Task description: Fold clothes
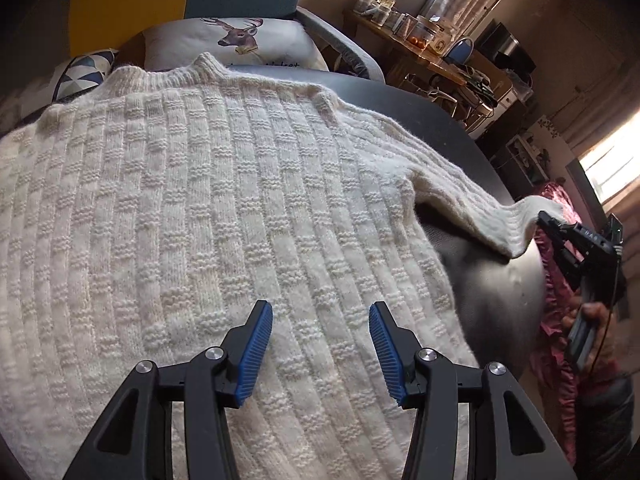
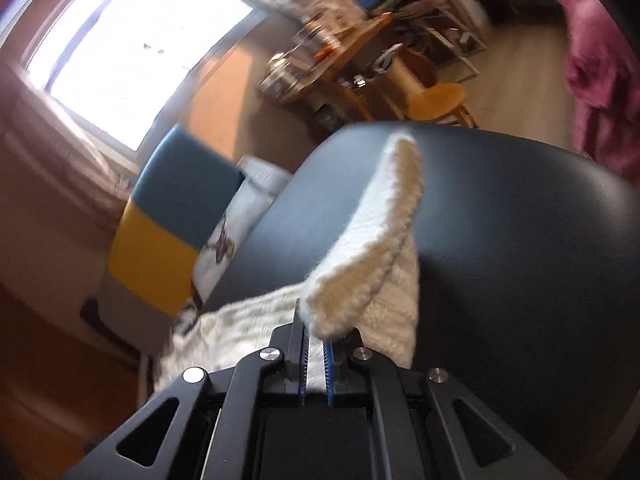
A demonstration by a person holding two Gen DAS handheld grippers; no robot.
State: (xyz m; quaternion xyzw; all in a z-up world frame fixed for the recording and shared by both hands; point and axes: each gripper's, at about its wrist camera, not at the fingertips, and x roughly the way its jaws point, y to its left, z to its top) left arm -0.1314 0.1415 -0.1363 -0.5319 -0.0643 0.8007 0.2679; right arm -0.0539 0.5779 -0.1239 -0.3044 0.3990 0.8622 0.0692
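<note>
A cream knitted sweater lies spread flat on a dark round table, collar toward the far side. My left gripper hovers open over the sweater's lower body, blue pads apart with only knit beneath them. The sweater's right sleeve stretches out to the right, lifted off the table. My right gripper holds its cuff there. In the right wrist view the right gripper is shut on the sleeve cuff, which stands up folded over the dark table.
Cushions, one with a deer print, lean on a blue and yellow chair behind the table. A pink garment hangs at the right edge. A cluttered wooden desk and a wooden chair stand beyond.
</note>
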